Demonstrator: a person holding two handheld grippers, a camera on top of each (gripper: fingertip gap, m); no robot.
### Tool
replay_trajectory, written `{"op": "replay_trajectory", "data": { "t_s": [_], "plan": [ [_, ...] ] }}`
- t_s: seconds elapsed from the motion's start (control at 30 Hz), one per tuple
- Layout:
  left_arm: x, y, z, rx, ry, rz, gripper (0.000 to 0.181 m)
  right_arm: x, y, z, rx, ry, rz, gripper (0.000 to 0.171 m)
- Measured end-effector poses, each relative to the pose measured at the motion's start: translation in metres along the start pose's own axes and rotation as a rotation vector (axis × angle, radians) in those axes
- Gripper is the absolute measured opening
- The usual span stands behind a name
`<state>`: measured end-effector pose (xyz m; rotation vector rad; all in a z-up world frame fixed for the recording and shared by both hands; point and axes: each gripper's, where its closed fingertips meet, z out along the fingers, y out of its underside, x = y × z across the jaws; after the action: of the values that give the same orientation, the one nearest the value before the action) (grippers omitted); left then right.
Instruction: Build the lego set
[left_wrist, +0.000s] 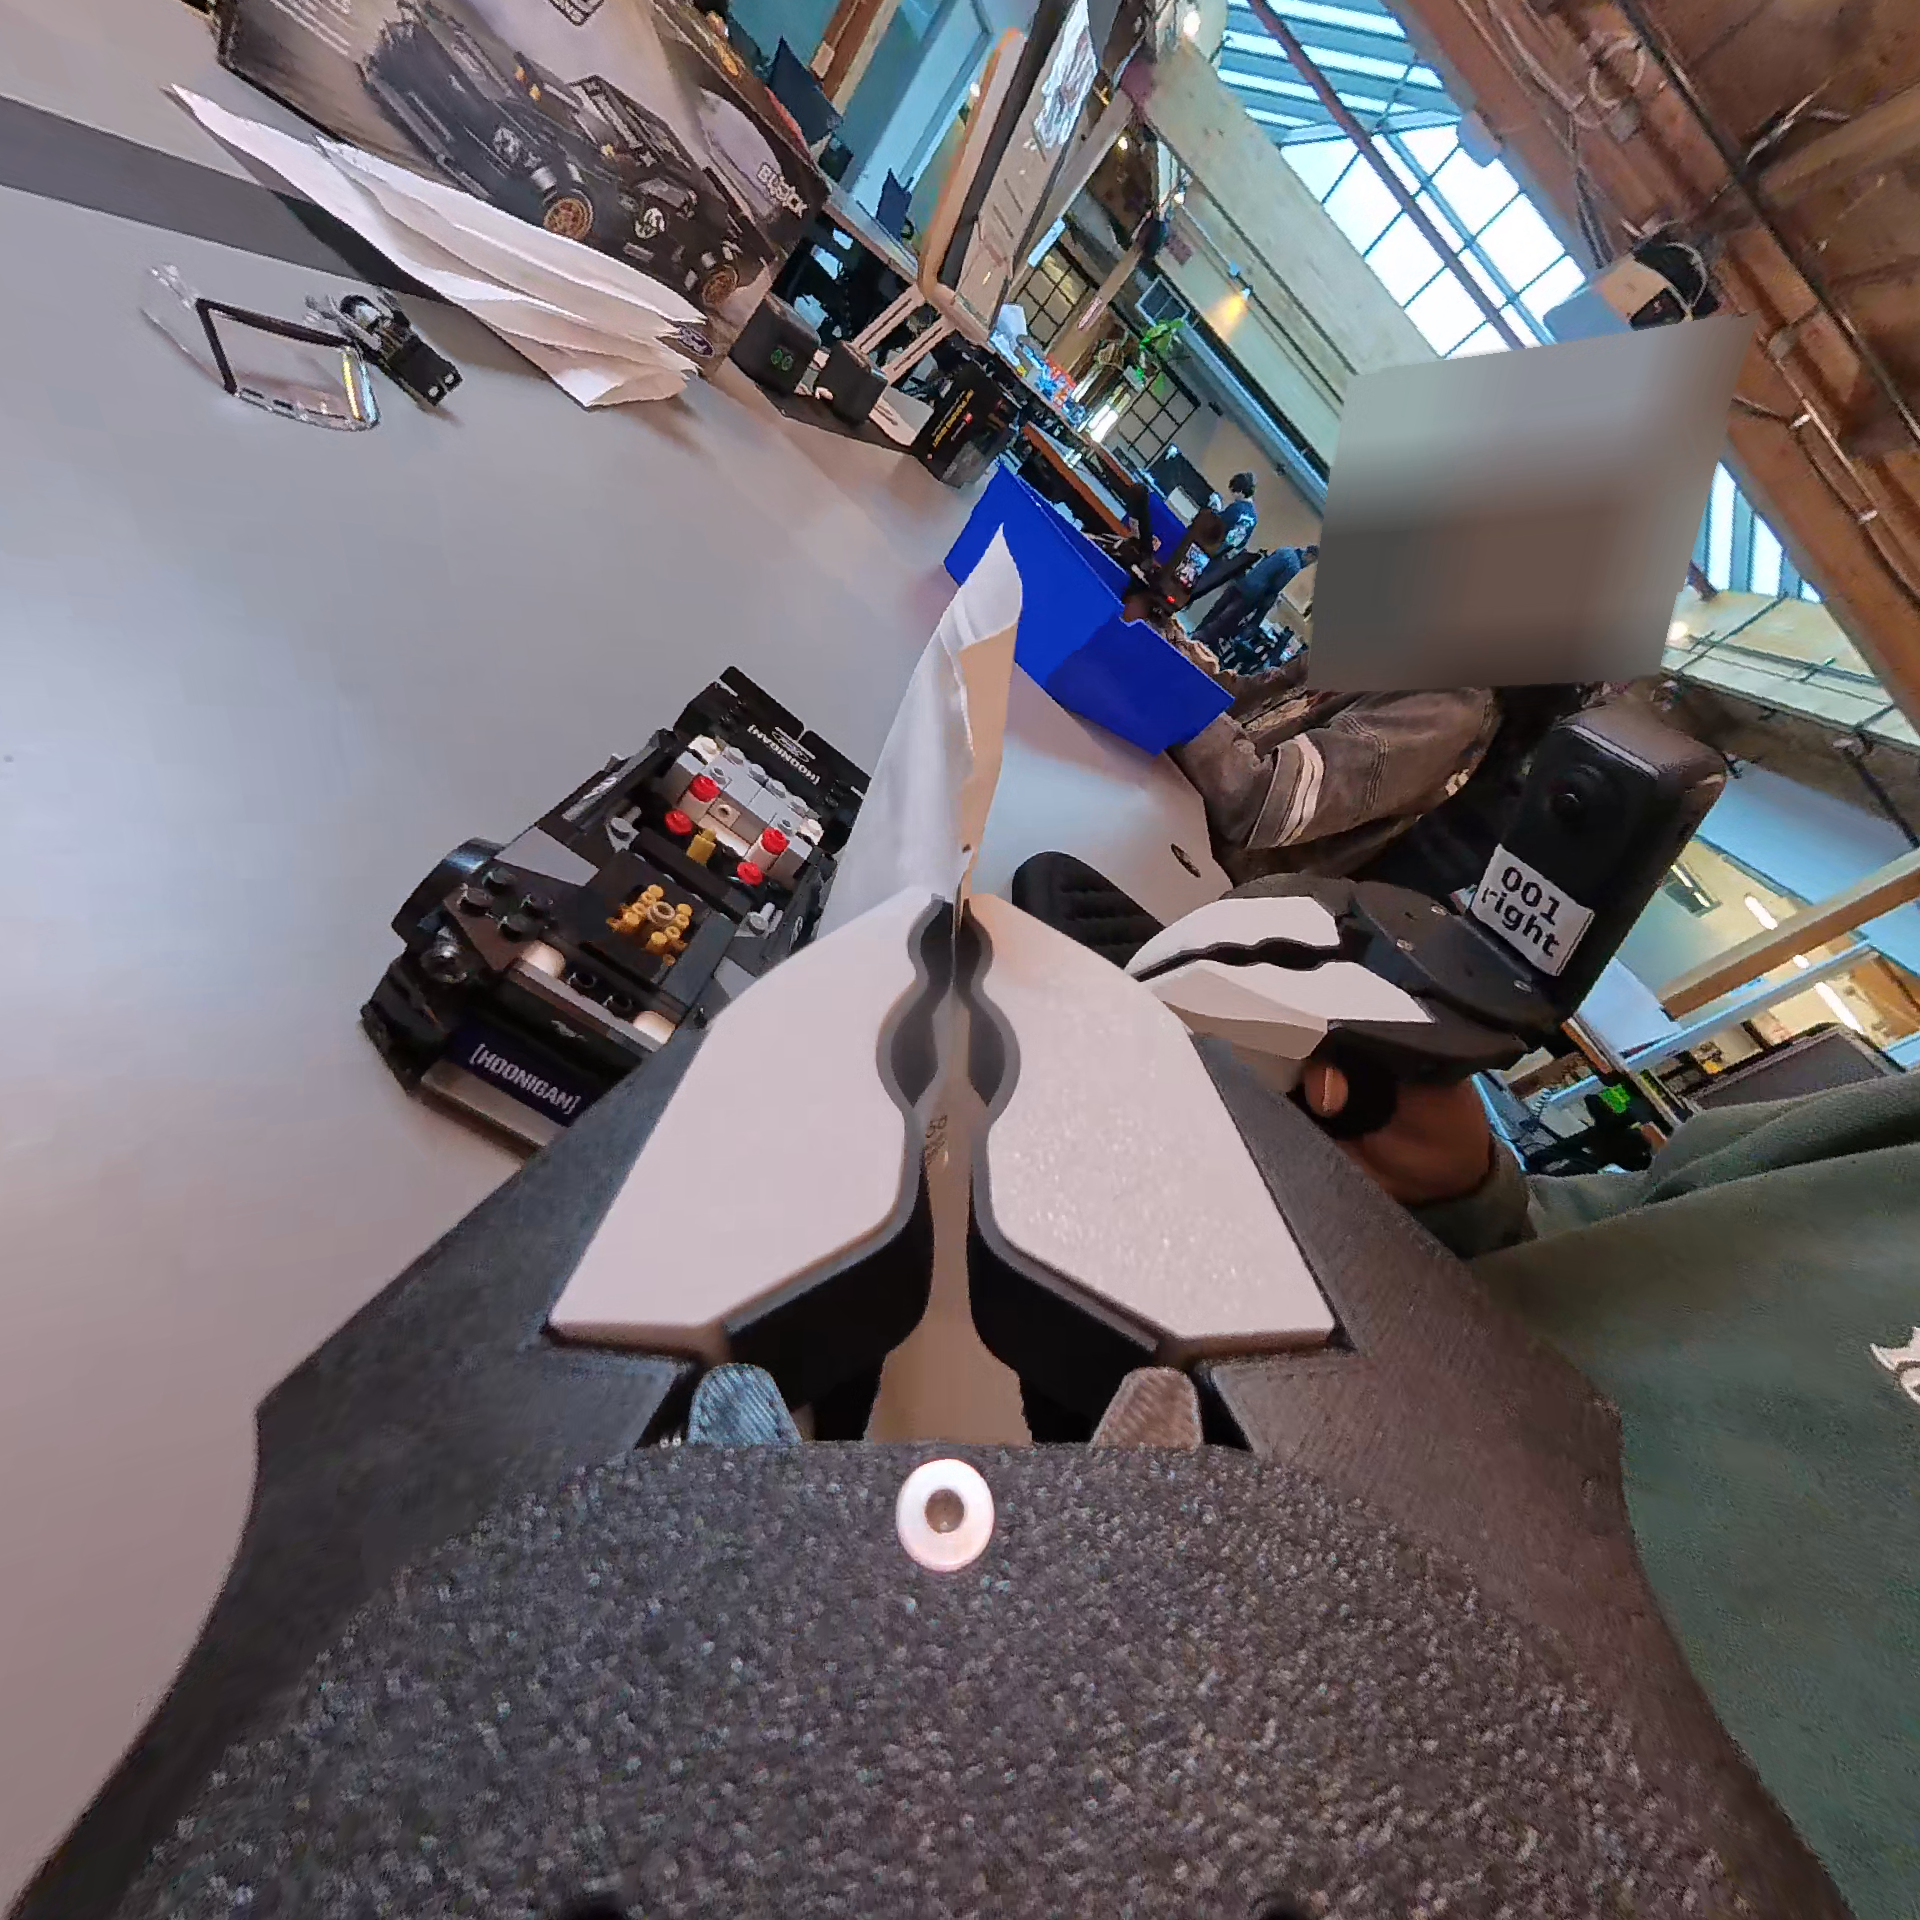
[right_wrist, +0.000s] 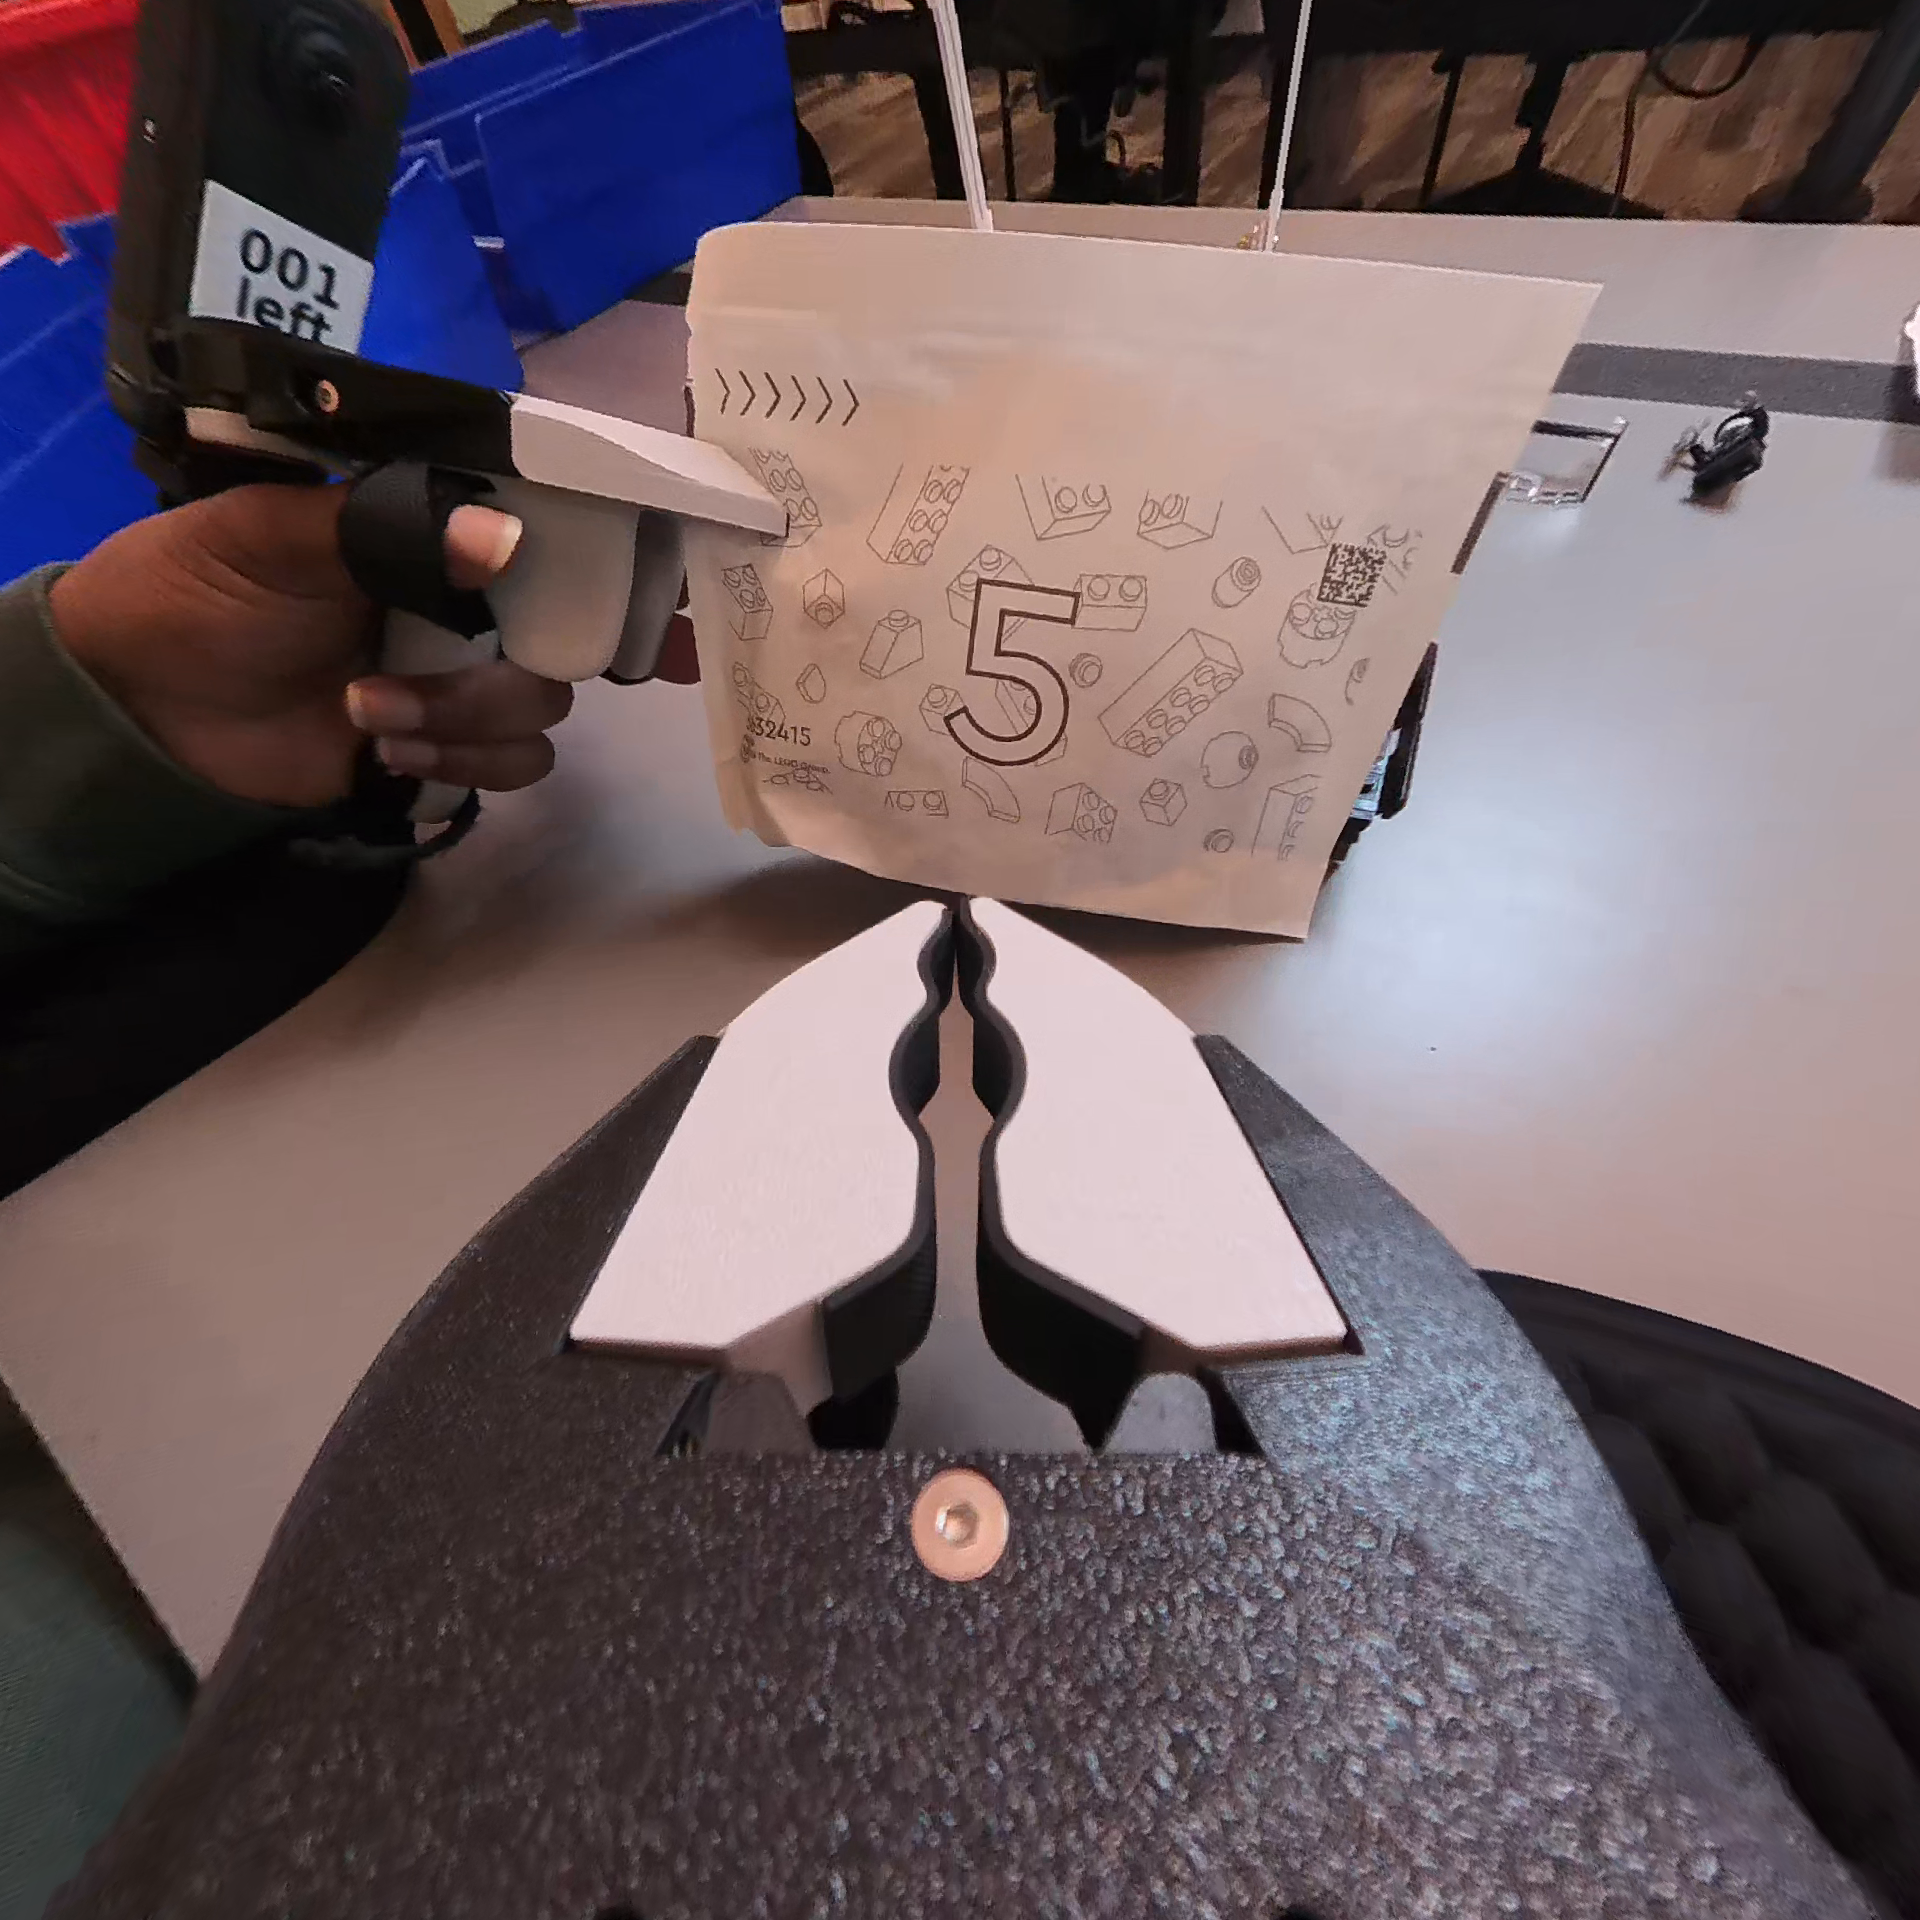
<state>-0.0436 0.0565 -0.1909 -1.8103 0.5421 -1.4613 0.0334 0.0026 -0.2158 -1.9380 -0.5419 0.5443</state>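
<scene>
**One sealed parts bag, held at a single edge**

One paper parts bag (right_wrist: 1122, 582), printed with brick outlines, hangs upright above the grey table (right_wrist: 1610, 831). The left gripper (right_wrist: 774, 509) has its jaws pinched on the bag's upper left edge. The right gripper (right_wrist: 958, 914) sits closed and empty, fingertips just below the bag's bottom edge, near its middle; whether they touch it cannot be told.

Risks, as judged:
- A thin edge grip may slip, dropping the bag.
- A hard tear may scatter small pieces across the table.
- The swinging bag may knock the partly built black car (left_wrist: 613, 914), which stands on the table far left of the left gripper.
</scene>
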Motion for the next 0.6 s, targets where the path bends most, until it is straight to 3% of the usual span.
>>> {"op": "replay_trajectory", "data": {
  "t_s": [0.4, 0.6],
  "plan": [
    [0.002, 0.002, 0.001, -0.019, 0.003, 0.019, 0.001, -0.006, -0.002, 0.001, 0.020, -0.049, 0.016, 0.011],
    [0.012, 0.004, 0.000, -0.075, 0.008, 0.208, 0.001, 0.011, -0.038, 0.000, 0.070, -0.044, -0.282, 0.032]
  ]
}}
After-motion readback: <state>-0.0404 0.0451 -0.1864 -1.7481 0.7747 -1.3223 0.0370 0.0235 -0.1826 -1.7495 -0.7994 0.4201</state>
